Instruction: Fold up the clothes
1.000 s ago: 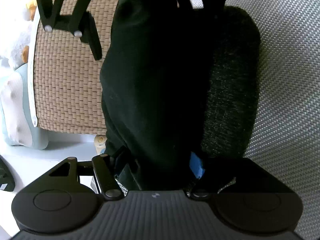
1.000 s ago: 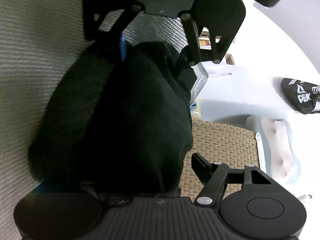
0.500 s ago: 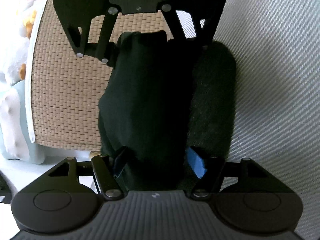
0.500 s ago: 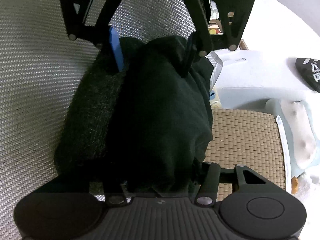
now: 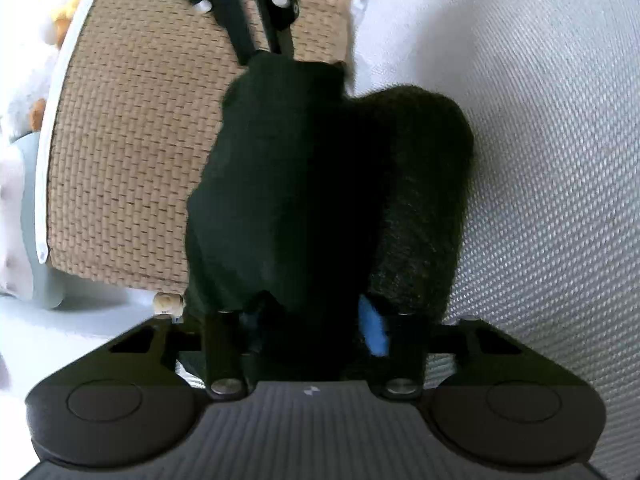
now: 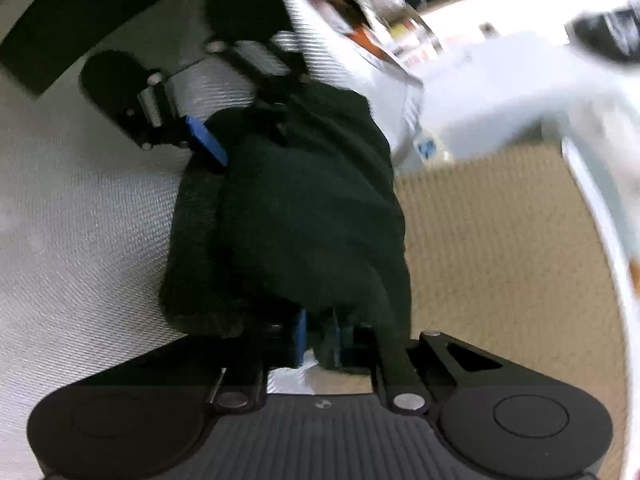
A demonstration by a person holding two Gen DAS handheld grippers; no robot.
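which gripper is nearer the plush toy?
Right. The right gripper sits at the garment's end beside the plush toy; the left gripper is at the opposite end, farther away. Both jaws have just been closing, garment between them.

We see a home interior: a woven tan cushion, grey upholstery, soft toys and cluttered shelves.

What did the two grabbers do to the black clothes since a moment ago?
Both have just been closing on the black garment. The right hand-held gripper pinched its end shut and tilted sideways; the left hand-held gripper narrowed around the other end. The garment stays bunched between them, over the grey fabric and tan mat.
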